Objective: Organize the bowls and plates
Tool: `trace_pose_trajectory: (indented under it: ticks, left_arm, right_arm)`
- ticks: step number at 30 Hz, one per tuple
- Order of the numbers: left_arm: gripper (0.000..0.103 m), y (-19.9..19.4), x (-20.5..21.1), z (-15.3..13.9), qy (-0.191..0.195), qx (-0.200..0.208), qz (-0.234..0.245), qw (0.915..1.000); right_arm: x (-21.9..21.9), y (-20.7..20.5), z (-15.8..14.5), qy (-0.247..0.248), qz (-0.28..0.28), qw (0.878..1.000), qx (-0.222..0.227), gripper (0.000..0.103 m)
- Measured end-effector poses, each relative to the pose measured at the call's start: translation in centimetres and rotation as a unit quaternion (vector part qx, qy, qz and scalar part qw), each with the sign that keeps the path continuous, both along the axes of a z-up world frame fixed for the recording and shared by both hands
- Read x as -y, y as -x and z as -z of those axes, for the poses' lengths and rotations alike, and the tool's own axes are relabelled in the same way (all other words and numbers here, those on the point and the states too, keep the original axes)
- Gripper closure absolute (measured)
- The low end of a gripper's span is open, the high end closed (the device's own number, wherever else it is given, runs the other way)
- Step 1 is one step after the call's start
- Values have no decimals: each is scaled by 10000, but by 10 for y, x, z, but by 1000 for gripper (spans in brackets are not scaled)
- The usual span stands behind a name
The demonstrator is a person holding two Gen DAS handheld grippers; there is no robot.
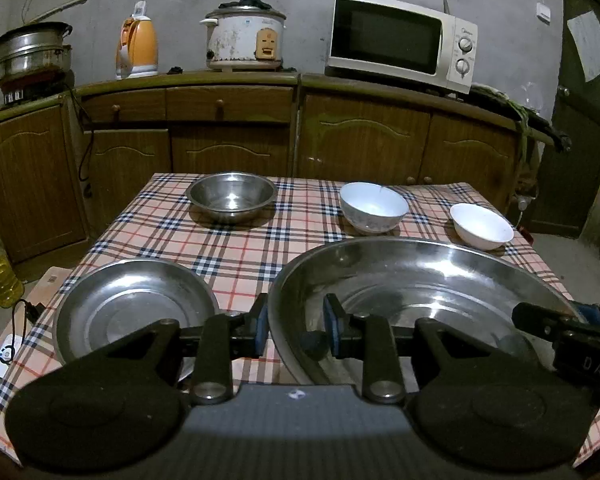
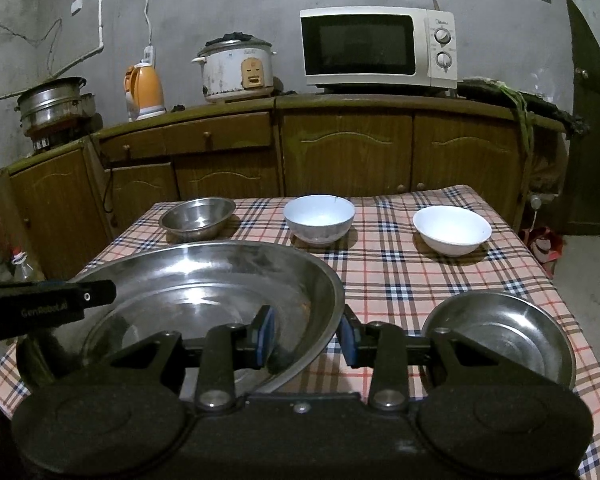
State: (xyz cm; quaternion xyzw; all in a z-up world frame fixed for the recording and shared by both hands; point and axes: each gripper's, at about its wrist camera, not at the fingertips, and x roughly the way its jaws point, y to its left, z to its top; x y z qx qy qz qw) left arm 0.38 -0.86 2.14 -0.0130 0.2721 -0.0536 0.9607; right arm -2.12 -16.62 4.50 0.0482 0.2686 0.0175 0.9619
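The likeliest failure was the large steel basin point(image 1: 420, 280) slipping or tipping if either side pinched its thin, slick rim shallowly. The left gripper point(image 1: 296, 328) stood open, its fingers straddling the basin's left rim; the right gripper point(image 2: 310, 336) stood open astride the right rim. Both pointed level across the plaid table point(image 2: 400, 272). The basin sat at the near edge, between two smaller steel plates point(image 1: 136, 312), bowls point(image 1: 374, 206) beyond.
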Motion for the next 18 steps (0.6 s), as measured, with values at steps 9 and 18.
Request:
trace_pose_trajectory:
  ticks: [9, 18]
  left_arm:
    - [75, -3, 3, -4, -15, 37, 67, 10000]
    - [75, -10, 6, -8, -33, 12, 106, 9999]
  right_arm:
    - [5, -3, -2, -71, 41, 9999, -69, 60]
    - [6, -8, -2, -82, 91, 9998, -141, 60]
